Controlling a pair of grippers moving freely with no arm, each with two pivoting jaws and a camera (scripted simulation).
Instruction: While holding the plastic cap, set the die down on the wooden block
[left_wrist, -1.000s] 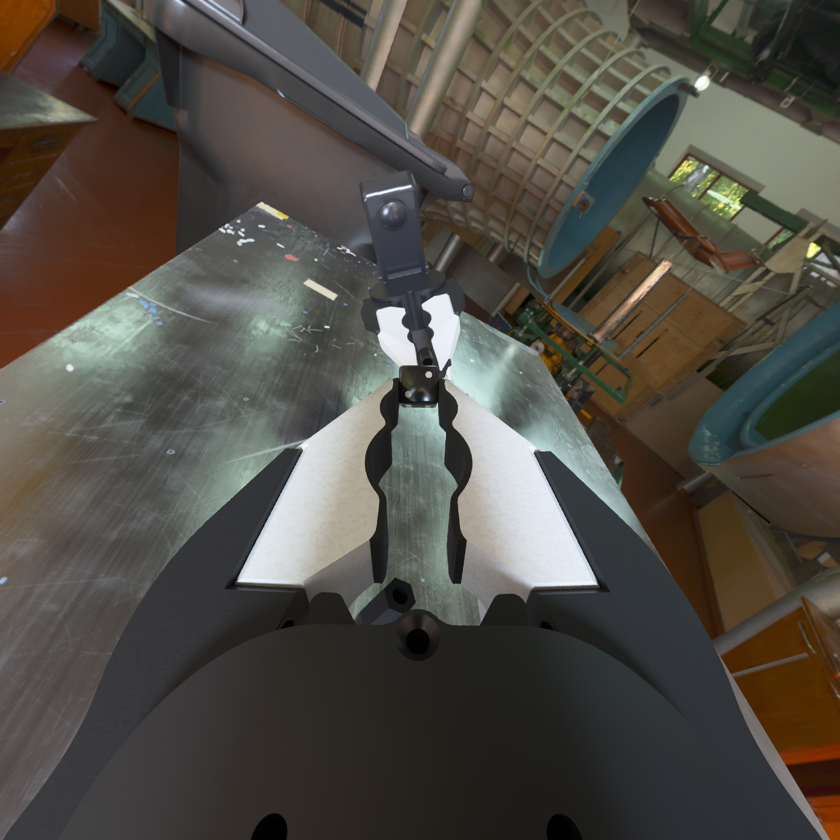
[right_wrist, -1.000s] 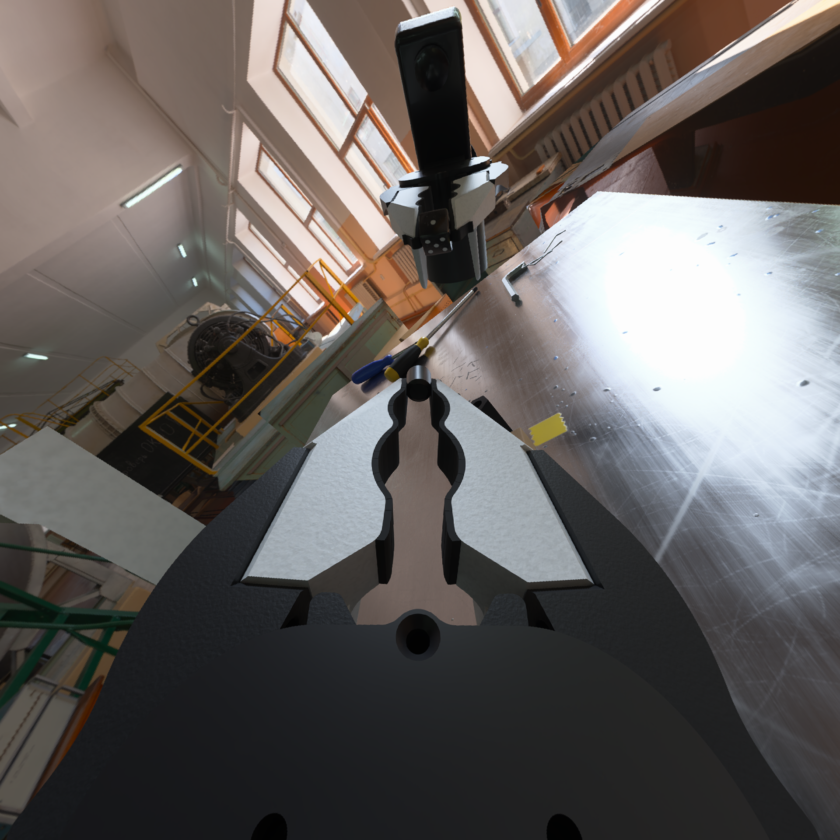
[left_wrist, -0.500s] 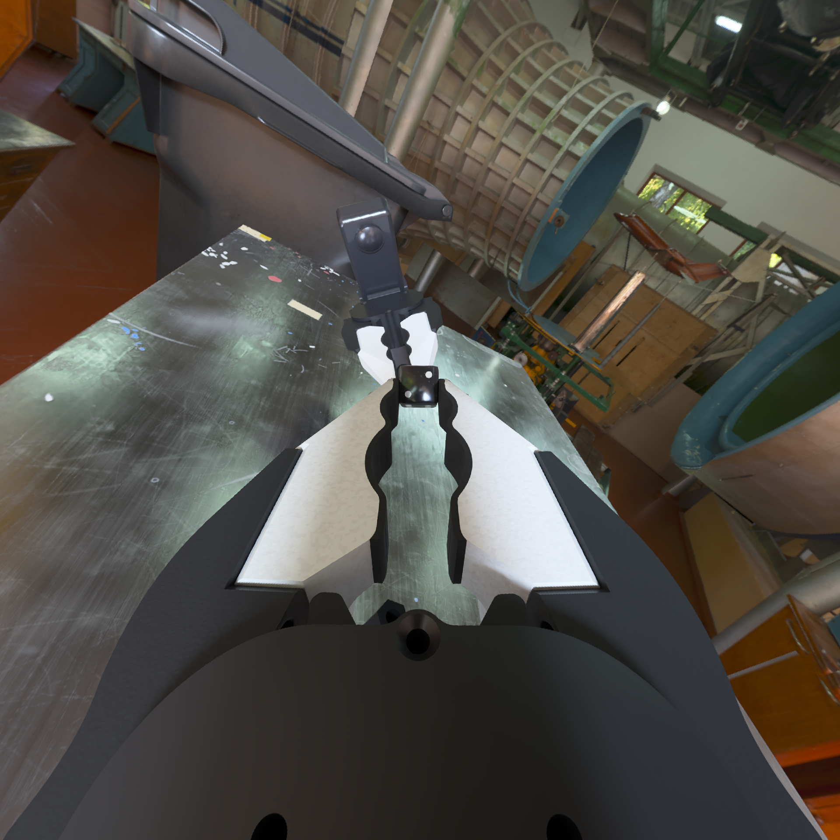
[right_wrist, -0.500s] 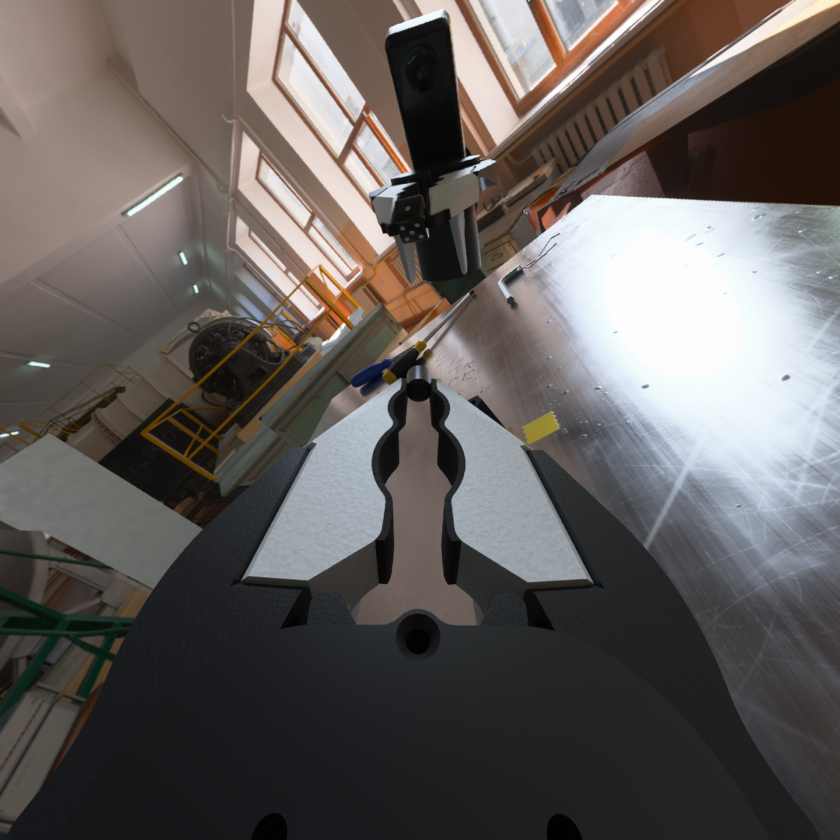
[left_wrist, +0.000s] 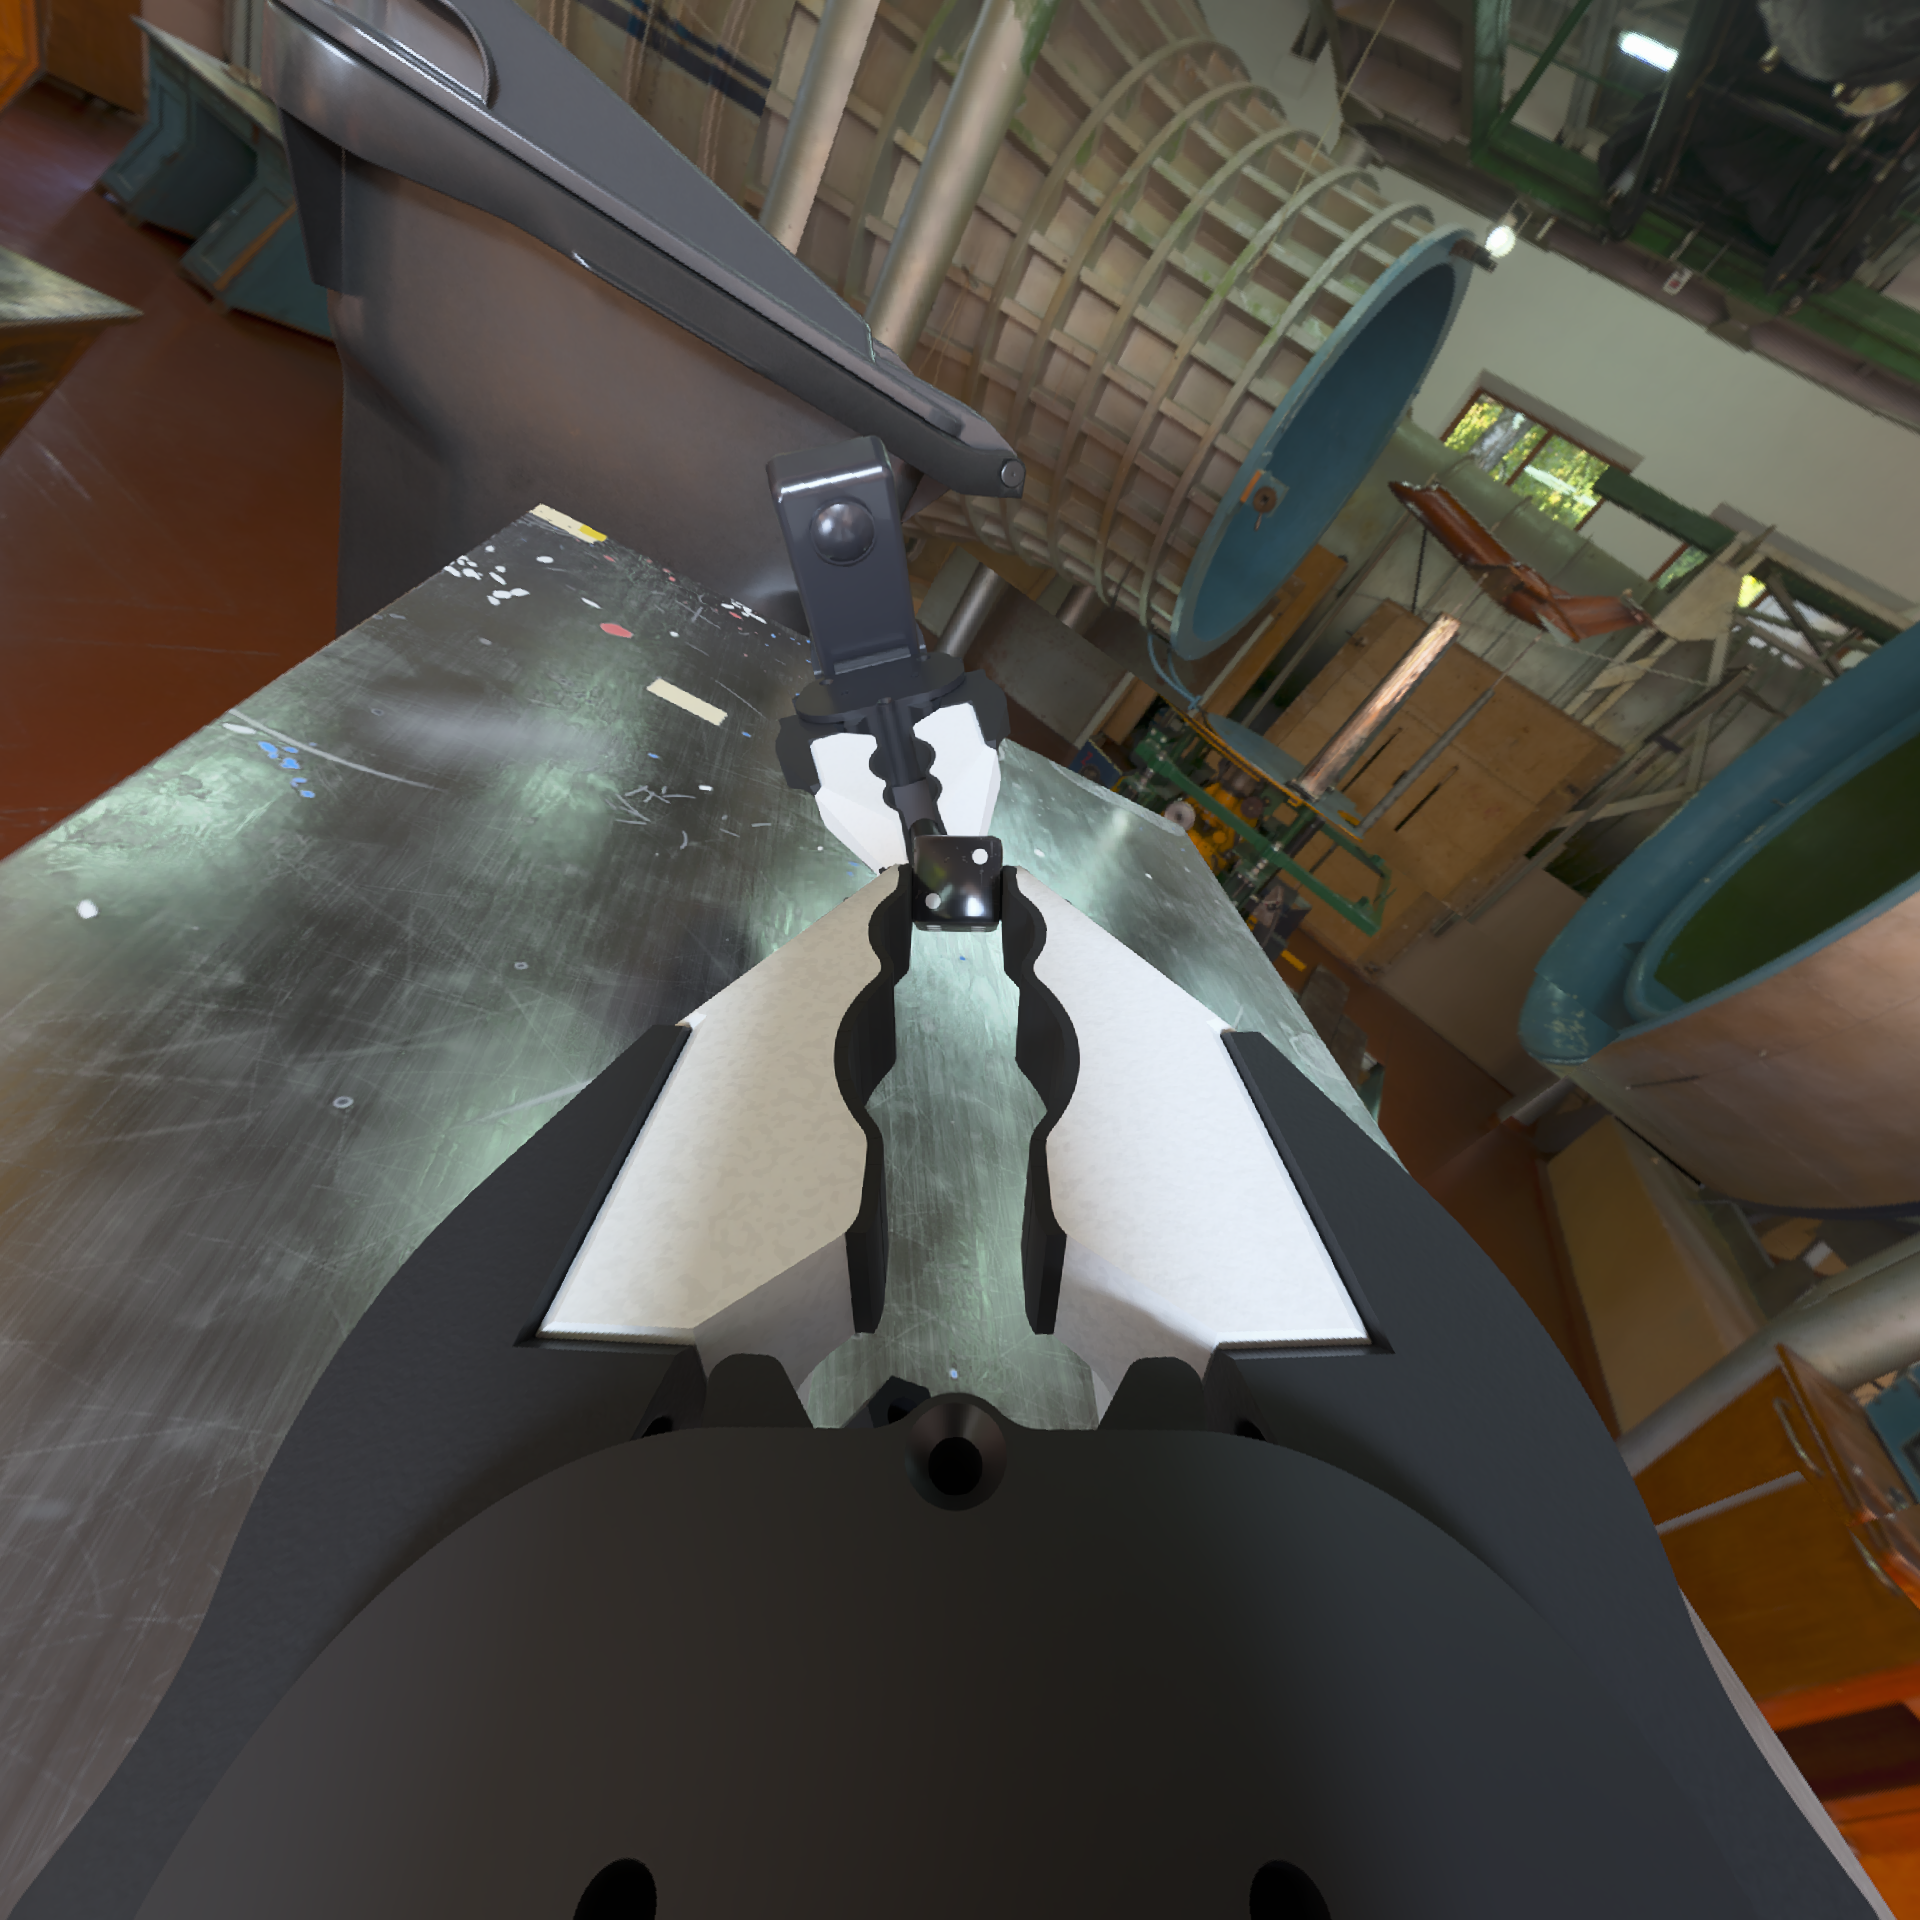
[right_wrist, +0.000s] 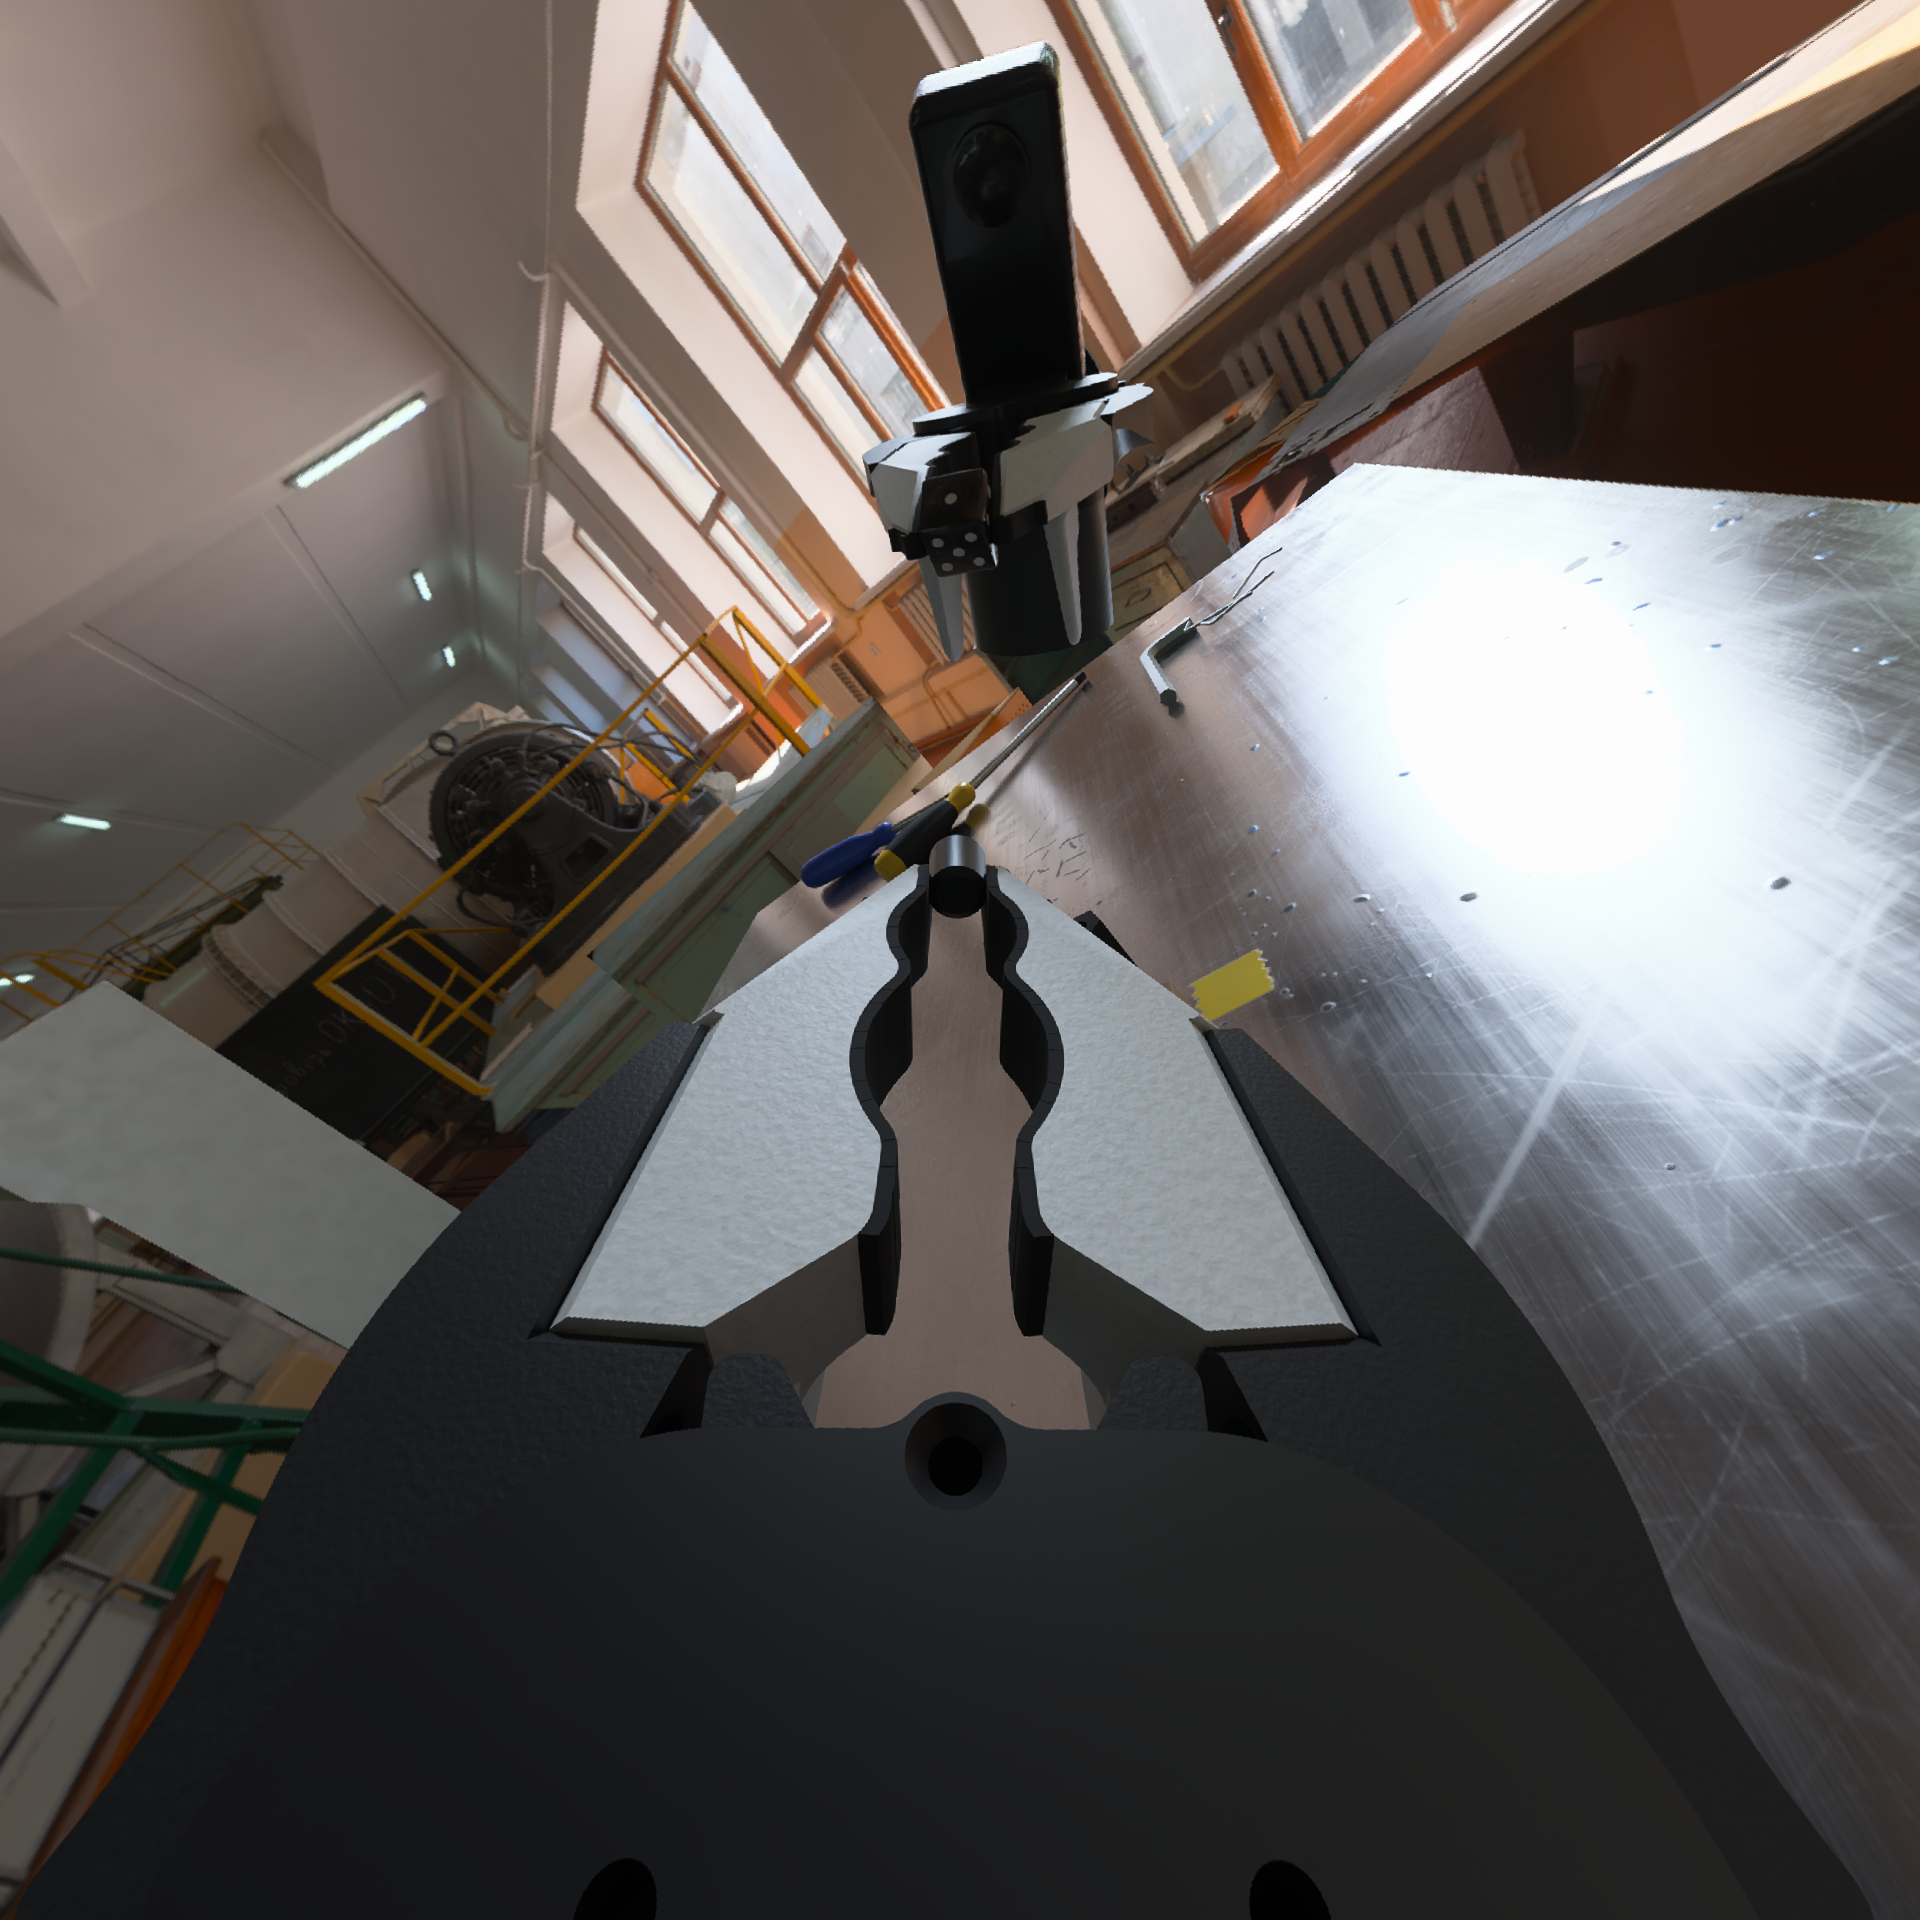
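My left gripper (left_wrist: 956, 885) is shut on the black die (left_wrist: 958, 881), which has white pips, and holds it in the air above the scratched metal table (left_wrist: 416, 935). The right wrist view shows this gripper high at the top with the die (right_wrist: 961, 540) in its fingers. My right gripper (right_wrist: 956, 883) is shut on a small grey and black plastic cap (right_wrist: 956, 878). A pale brown wooden surface (right_wrist: 951, 1164) shows between the right fingers, below them. In the left wrist view the right gripper (left_wrist: 914, 831) hangs just beyond the die.
Two screwdrivers, one with a blue handle (right_wrist: 847, 860) and one with a black and yellow handle (right_wrist: 925, 831), lie just beyond the cap. An Allen key (right_wrist: 1162, 665) and a scrap of yellow tape (right_wrist: 1231, 982) lie on the table. A large grey machine (left_wrist: 540, 312) stands behind the table's far end.
My left gripper has shifted and turned a little with the die in its grip. In its view the right gripper has drifted left and down. Both grips are unchanged.
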